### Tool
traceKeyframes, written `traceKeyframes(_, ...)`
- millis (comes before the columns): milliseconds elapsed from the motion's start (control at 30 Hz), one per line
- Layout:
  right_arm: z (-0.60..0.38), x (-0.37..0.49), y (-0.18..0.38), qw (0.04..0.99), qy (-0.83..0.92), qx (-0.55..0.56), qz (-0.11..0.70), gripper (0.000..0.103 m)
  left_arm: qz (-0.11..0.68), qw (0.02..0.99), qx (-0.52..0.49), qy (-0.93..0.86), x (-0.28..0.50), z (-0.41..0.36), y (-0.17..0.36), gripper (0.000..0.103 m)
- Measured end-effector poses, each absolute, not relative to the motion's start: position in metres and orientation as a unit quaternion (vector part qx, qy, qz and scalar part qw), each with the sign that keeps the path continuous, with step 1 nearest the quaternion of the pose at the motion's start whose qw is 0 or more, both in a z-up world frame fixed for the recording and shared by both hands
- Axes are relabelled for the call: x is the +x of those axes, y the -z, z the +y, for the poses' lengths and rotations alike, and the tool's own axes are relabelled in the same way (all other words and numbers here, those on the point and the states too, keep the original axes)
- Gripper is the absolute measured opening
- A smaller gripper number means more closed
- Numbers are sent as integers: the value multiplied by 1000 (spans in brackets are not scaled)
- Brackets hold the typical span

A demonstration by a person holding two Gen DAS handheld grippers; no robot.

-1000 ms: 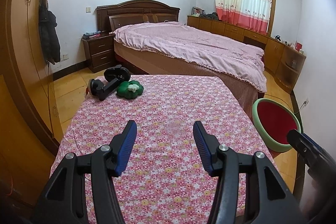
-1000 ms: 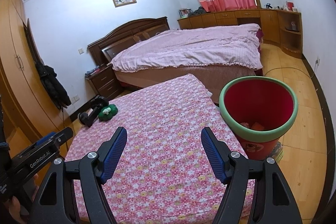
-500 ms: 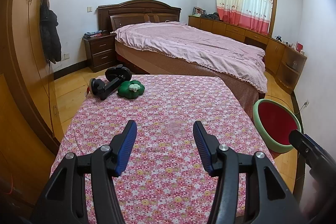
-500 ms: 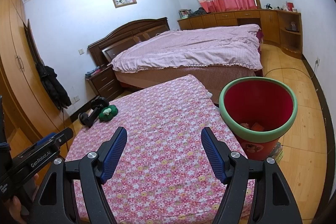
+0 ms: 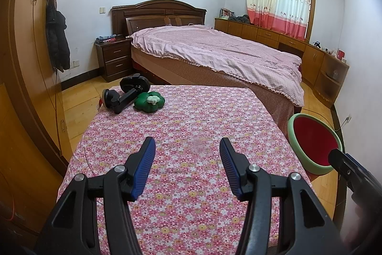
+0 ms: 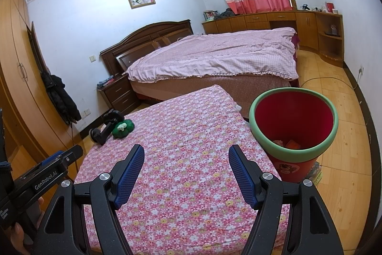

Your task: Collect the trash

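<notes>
1. Over the near edge of the counter [image 5: 191, 126], covered in a floral cloth, both hand-held grippers hover with nothing in them: the left hand-held gripper [image 5: 187, 147] has its jaws spread wide, and the right hand-held gripper [image 6: 186, 155] is just as wide.
2. The bin [image 6: 293, 128], red inside with a green rim, stands on the floor just off the counter's right edge; in the right wrist view some scraps lie at its bottom, so part of the collecting looks done.
3. The only loose things on the cloth are at the far left corner: a green toy [image 5: 149, 102] with a white centre, and a black mount [image 5: 126, 93] touching it on its left side.
4. I see no obvious paper or wrapper on the counter; whether the toy and mount count as trash I cannot tell, so the step in hand reads as a search for the next piece, or the end of the job.
5. If they are to go, the next move calls for a long reach forward and left, since both lie well apart from either hand-held gripper, then a carry across the whole counter to the bin.
6. The left one sits closer to that corner; the right one is nearer the bin.
</notes>
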State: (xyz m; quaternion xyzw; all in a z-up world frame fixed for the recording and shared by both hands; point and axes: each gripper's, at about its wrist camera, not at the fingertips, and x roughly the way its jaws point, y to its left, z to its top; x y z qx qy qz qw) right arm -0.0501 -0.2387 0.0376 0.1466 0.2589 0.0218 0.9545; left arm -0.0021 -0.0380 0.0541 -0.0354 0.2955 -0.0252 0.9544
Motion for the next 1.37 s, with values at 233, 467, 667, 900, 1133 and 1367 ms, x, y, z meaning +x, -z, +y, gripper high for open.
traceKeyframes(233,-238,-50,-39,954,-22,147,259,74,295,954,-35,25,-2,-38,-54,56)
traceKeyframes(467,-237,-51,-40,954,-23,147,259,74,295,954,-36,24,-2,-37,-54,56)
traceKeyframes(667,-237,-51,-39,954,-23,147,259,74,295,954,-36,25,-2,-37,-54,56)
traceKeyframes(900,-238,-51,-39,954,-23,147,259,74,296,954,-36,24,-2,-37,-54,56)
traceKeyframes(1133,-237,-51,-39,954,-22,148,261,74,296,954,-36,24,-1,-37,-54,56)
traceKeyframes(1367,-237,-51,-39,954,-22,148,261,74,299,953,-36,21,-1,-35,-52,56)
